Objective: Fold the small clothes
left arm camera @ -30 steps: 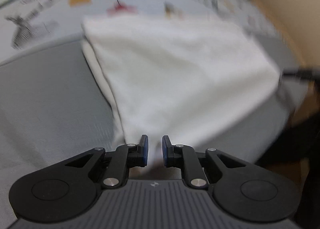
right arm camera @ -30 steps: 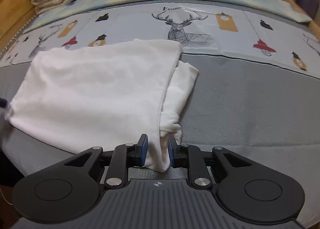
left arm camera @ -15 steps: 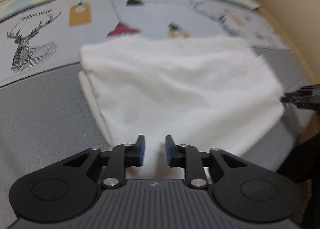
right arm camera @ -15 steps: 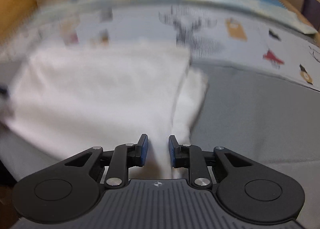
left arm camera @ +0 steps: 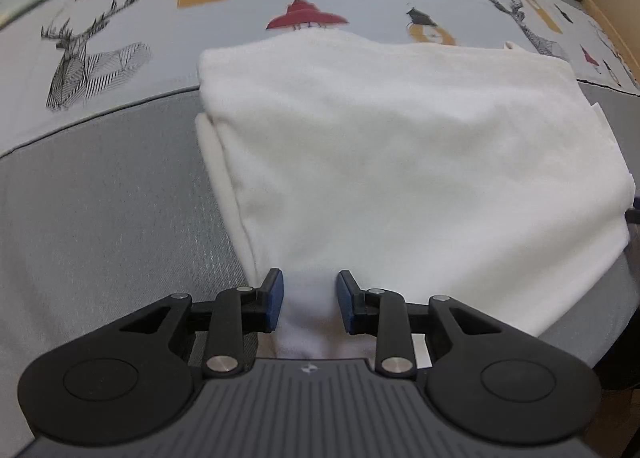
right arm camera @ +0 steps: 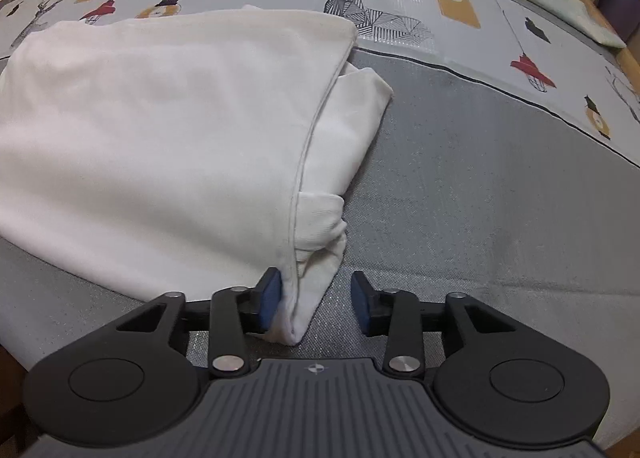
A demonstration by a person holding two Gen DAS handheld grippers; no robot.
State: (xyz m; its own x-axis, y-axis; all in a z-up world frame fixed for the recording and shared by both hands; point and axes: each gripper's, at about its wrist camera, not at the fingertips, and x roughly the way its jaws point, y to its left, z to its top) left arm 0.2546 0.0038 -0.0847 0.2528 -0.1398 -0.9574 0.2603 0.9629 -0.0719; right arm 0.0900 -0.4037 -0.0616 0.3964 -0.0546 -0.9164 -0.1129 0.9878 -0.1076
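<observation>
A white garment [left arm camera: 400, 162] lies folded over on the grey cloth, its top layer doubled over a lower layer that sticks out at one side. In the left wrist view my left gripper [left arm camera: 310, 304] is open, its jaws apart astride the garment's near corner. In the right wrist view the same garment [right arm camera: 168, 138] fills the left half, with a bunched sleeve or hem [right arm camera: 344, 146] poking out on the right. My right gripper [right arm camera: 316, 302] is open, its jaws wide apart, with the garment's near corner lying loose between them against the left pad.
The garment lies on a grey mat [right arm camera: 460, 210] that borders a pale printed cloth with deer, lamps and tags [right arm camera: 372, 14]. The table's near edge drops away at the right of the left wrist view [left arm camera: 624, 298]. Wooden edging [right arm camera: 632, 58] shows far right.
Both grippers have opened wider and let go of the garment's near corners. The white cloth has settled flat on the mat, and both cameras have tilted down closer to it.
</observation>
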